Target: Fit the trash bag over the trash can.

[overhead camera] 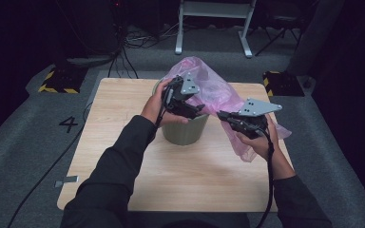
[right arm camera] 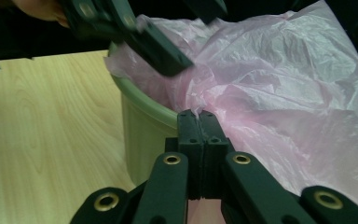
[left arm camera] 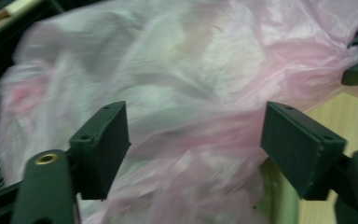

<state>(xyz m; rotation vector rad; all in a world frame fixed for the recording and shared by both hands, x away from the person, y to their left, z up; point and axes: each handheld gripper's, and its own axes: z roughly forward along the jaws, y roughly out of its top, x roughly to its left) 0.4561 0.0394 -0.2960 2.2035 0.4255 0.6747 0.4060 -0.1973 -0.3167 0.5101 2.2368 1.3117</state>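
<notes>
- pink bag [overhead camera: 209, 88] sits half in the green bin [overhead camera: 185, 130] at frame centre on the desk [overhead camera: 123, 142].
- right gripper [right arm camera: 199, 116] fingers pinch the bag's film; a tug could tear it.
- left gripper [left arm camera: 193, 140] fingers stand wide, empty; the loose side may slip off the rim.

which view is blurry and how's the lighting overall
Left gripper view: the pink bag is smeared by motion blur, its folds soft. Right gripper view: bag creases are crisp, while the left gripper at the top is blurred. High view: the table is lit evenly, the room around it falls to near black; slightly soft overall.
</notes>
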